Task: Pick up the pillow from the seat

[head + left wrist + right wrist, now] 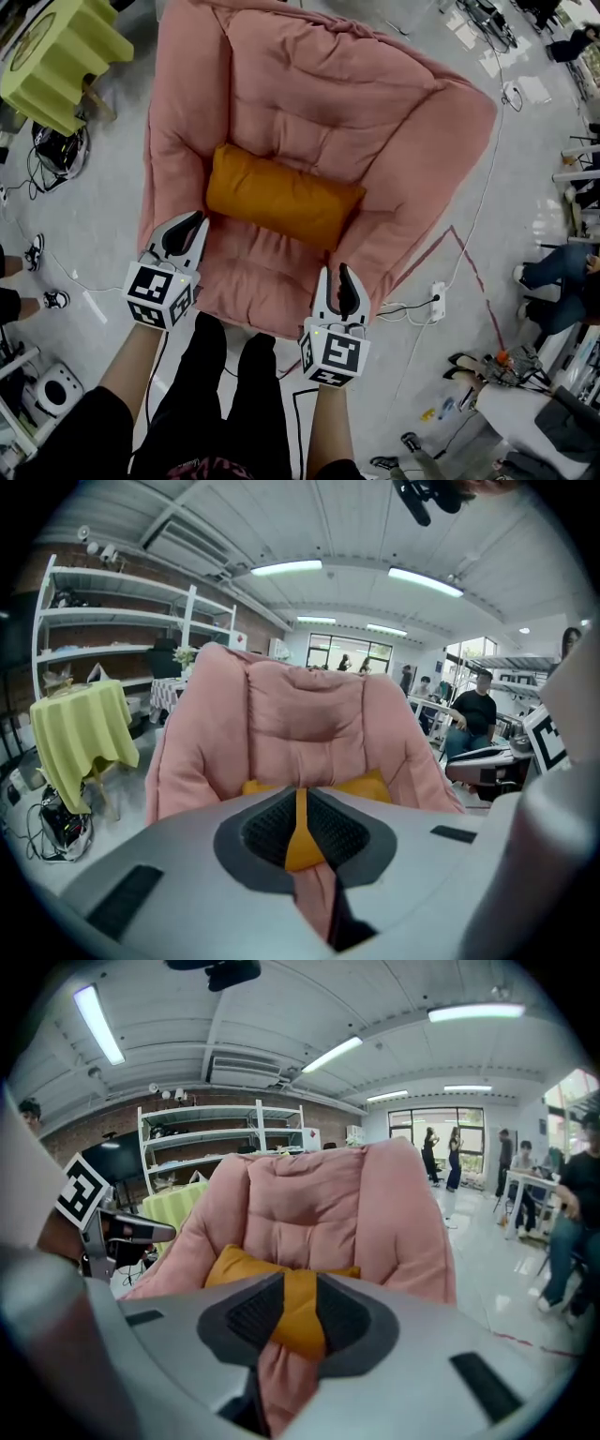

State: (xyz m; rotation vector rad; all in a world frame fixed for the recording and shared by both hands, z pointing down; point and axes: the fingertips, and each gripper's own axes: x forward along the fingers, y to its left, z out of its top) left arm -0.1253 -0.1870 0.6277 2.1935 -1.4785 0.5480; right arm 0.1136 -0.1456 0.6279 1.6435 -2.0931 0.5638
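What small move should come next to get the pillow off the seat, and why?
Probably open the left gripper wide: its jaws are almost together, while those of the right gripper stand partly apart. Both are short of the orange pillow, which lies untouched across the seat of the pink chair, so wide jaws are needed before closing in.

Orange pillow (281,199), pink seat (309,103), yellow-green tablecloth (66,56), grey floor (103,216).

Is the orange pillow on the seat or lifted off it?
On the seat. The pillow lies across the pink chair; the left gripper and right gripper are short of it, holding nothing.
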